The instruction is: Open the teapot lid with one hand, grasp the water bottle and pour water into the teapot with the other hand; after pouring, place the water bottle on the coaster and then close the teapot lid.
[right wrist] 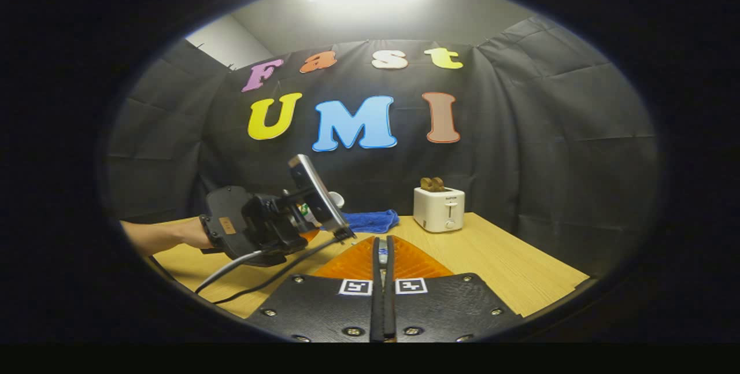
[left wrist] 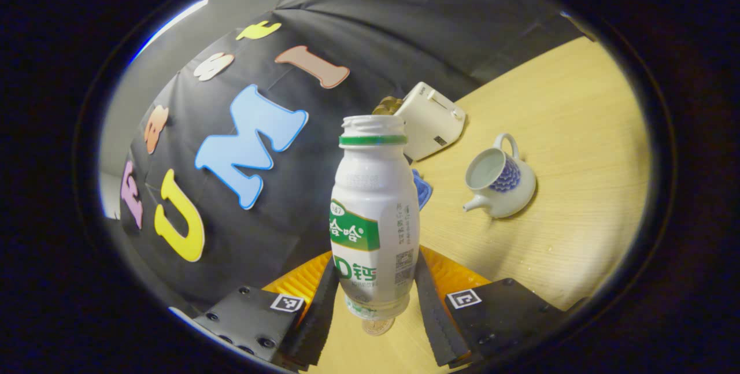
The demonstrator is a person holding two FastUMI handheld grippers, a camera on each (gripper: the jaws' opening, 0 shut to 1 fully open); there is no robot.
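My left gripper (left wrist: 374, 258) is shut on a white water bottle (left wrist: 374, 200) with a green label. The bottle has no cap, stands upright between the fingers and is held low over the wooden table (left wrist: 578, 131). A small round brownish disc (left wrist: 378, 326) shows just under its base. To the right stands the white teapot (left wrist: 502, 182) with a blue pattern, lidless, spout toward me. In the right gripper view my right gripper (right wrist: 382, 245) is shut, with a small pale piece (right wrist: 382, 257), seemingly the teapot lid, pinched between the fingers. A hand (right wrist: 191, 235) holds the left gripper's housing (right wrist: 248, 226) at the left.
A white toaster (left wrist: 430, 119) with bread in it stands at the back by the booth wall, also seen as the toaster (right wrist: 439, 209). A blue cloth (right wrist: 373, 221) lies beside it, behind the bottle. A cable (right wrist: 231, 270) trails from the left gripper across the table.
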